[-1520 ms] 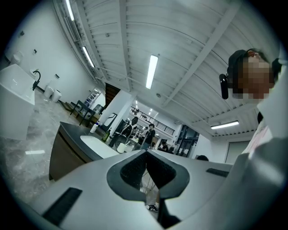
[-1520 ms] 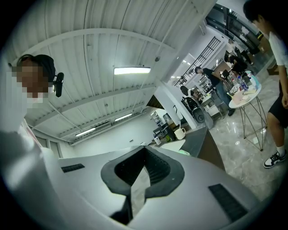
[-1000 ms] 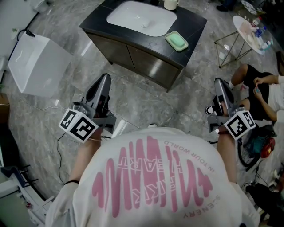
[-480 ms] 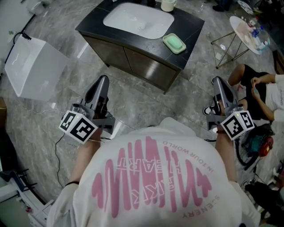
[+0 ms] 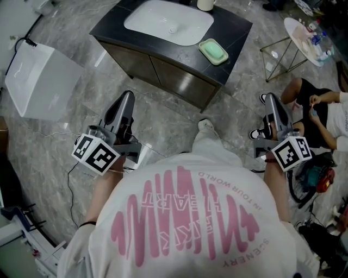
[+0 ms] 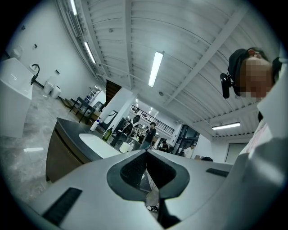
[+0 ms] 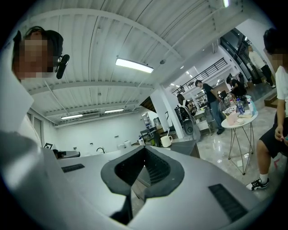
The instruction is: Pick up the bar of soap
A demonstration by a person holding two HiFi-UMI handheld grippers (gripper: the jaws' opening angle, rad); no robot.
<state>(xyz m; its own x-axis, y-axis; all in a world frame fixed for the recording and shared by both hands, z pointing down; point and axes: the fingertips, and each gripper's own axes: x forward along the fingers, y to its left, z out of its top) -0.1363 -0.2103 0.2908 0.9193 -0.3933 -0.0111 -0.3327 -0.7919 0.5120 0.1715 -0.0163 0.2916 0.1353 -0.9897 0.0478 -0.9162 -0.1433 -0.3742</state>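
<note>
The green bar of soap point(image 5: 213, 51) lies in a pale dish on the right part of the dark vanity top point(image 5: 234, 27), beside the white sink basin point(image 5: 168, 21). Only the head view shows it. My left gripper point(image 5: 128, 95) is held low over the floor, well short of the vanity's front, shut and empty. My right gripper point(image 5: 270, 100) is off to the right of the vanity, also shut with nothing in it. In the left gripper view the closed gripper point(image 6: 146, 152) points toward the counter point(image 6: 67, 128). In the right gripper view the closed gripper point(image 7: 145, 147) points up and across the room.
A white mug point(image 5: 205, 4) stands behind the soap and also shows as the mug point(image 7: 166, 140). A white box point(image 5: 38, 81) sits on the floor at left. A round side table point(image 5: 305, 38) and a seated person point(image 5: 321, 108) are at right. My own foot point(image 5: 205, 124) is ahead.
A leg and foot have stepped forward into view below the vanity. Both grippers stay shut and in nearly the same place; the right one drifted slightly right.
</note>
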